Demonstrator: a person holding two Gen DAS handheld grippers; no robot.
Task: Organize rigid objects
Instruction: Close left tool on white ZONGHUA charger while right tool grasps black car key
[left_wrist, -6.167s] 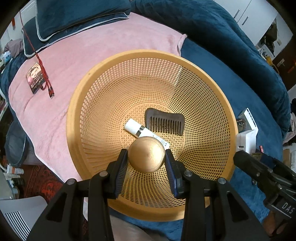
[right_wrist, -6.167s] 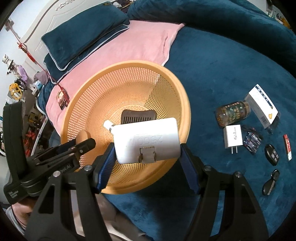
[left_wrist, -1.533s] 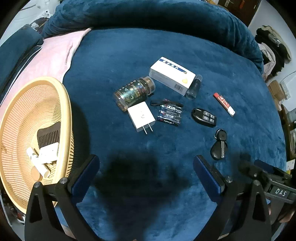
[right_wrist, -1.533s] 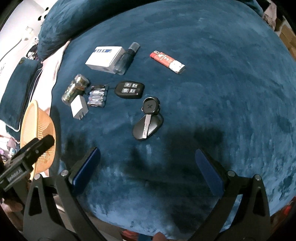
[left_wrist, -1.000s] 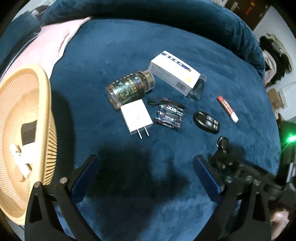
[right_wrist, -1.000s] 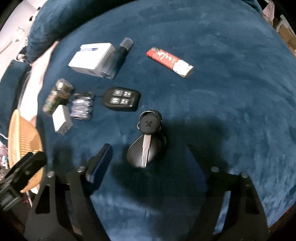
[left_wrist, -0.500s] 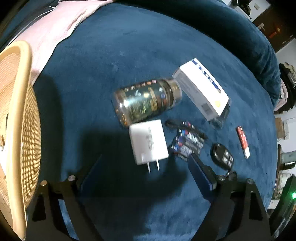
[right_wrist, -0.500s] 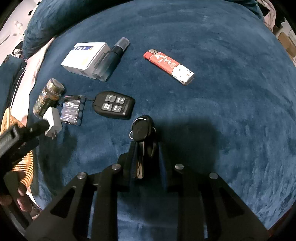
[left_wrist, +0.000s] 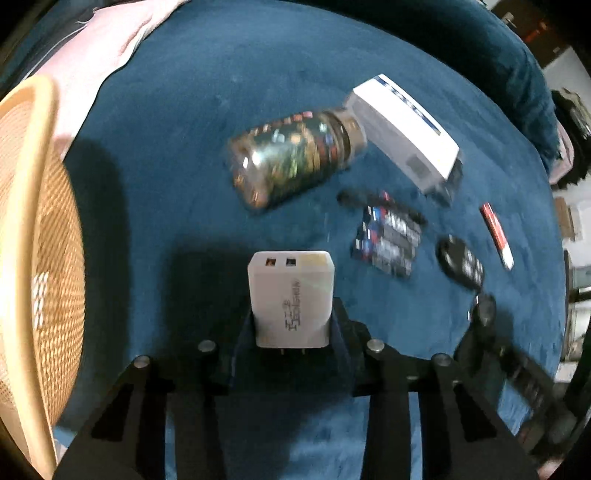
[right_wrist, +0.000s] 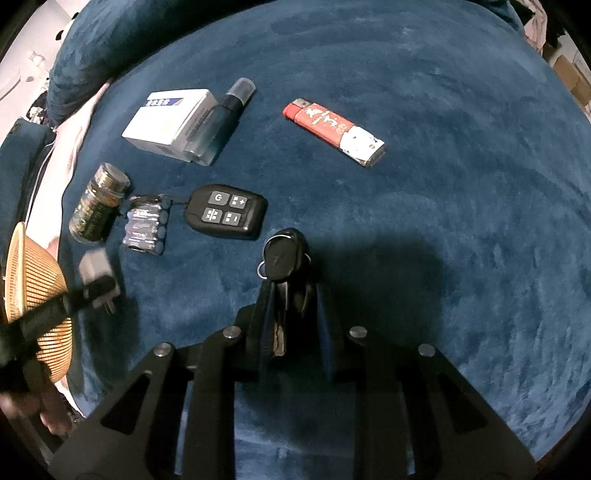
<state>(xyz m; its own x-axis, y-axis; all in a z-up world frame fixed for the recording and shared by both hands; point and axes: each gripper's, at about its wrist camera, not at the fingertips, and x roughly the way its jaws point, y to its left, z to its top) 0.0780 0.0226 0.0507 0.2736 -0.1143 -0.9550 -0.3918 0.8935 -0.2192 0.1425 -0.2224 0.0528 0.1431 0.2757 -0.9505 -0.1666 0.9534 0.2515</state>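
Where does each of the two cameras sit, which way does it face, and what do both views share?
Left wrist: on the left gripper, looking down along its jaws, shut on the white charger, basket at left.
Right wrist: on the right gripper, jaws shut on the car key, left gripper entering at left.
Shared: jar, batteries, remote, lighter, white box.

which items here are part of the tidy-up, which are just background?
In play:
- USB charger, clamped in left gripper
- car key, clamped in right gripper
- basket
- pill bottle, white box, batteries, remote fob, lighter, spray vial

Background:
- blue blanket
- pink towel
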